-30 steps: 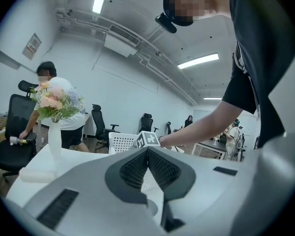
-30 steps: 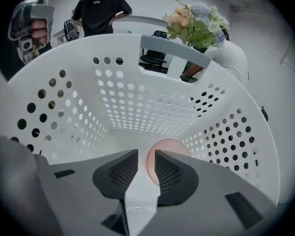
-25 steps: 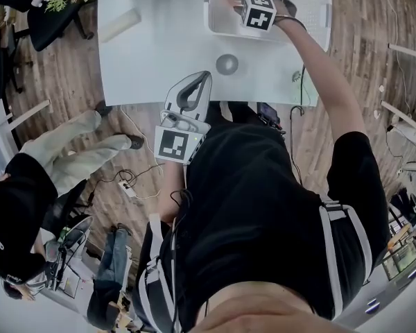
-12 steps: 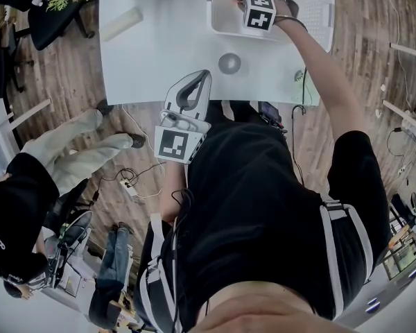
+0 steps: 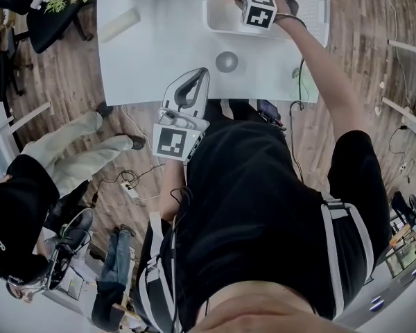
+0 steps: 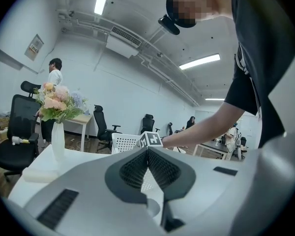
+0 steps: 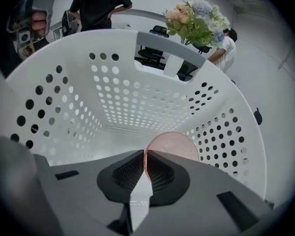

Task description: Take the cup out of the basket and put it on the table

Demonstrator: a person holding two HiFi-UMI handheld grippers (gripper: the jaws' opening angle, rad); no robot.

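The white basket [image 5: 313,16], its walls full of round holes, stands on the far right part of the white table [image 5: 152,54]. It holds one thing: the pale pink cup [image 7: 173,145], near the basket's left end in the head view. The right gripper [image 7: 144,156] reaches down into the basket. Its jaws are nearly together, with only the cup's thin wall pinched between the pads. Whether the cup rests on the basket floor cannot be told.

The left gripper [image 6: 147,154] is held low over the table's near edge, well apart from the basket. Its jaws are closed tip to tip with nothing between them.

Outside the basket a small grey round thing [image 5: 227,62] sits on the table, and a white vase [image 6: 57,140] of flowers stands at the far left corner.

As for writing, each gripper's cube carries black-and-white square markers. A notice [image 6: 36,45] hangs on the wall, and a bystander's black shirt [image 7: 99,1] bears a small white mark — both too small to read.
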